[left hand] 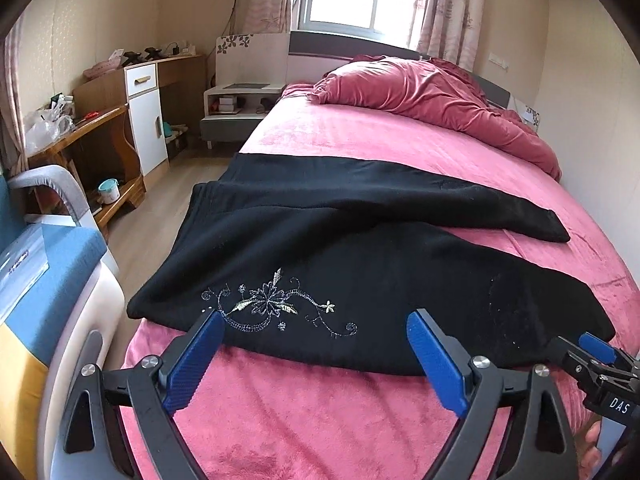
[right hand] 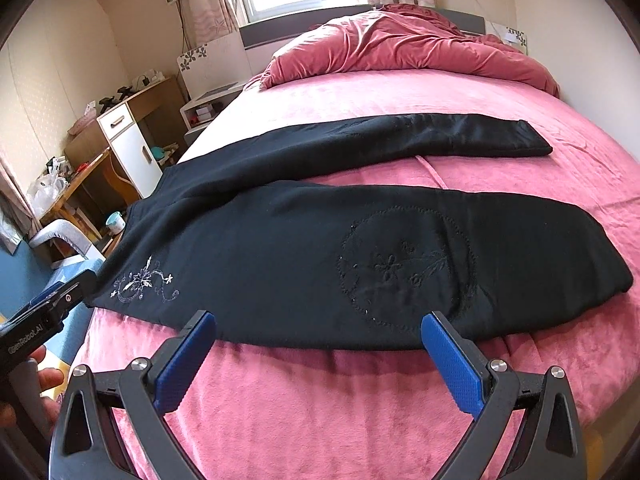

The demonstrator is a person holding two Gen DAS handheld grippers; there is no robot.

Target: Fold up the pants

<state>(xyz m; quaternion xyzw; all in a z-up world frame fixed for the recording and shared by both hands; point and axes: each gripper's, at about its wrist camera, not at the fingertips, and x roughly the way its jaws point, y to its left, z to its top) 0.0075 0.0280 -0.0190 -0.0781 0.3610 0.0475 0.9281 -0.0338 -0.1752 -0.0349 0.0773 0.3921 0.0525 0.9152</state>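
Black pants lie spread across the pink bed, waistband hanging over the left edge, both legs running right and splayed apart. A silver flower embroidery marks the near leg by the hip; it also shows in the right wrist view. The pants carry a dark circular embroidery lower on the near leg. My left gripper is open and empty, just above the near leg's front edge by the flower. My right gripper is open and empty, at the near leg's front edge by the circle.
The pink bed sheet has free room in front of the pants. A bunched red duvet lies at the headboard end. A blue and white chair stands left of the bed; a desk and white cabinet lie beyond it.
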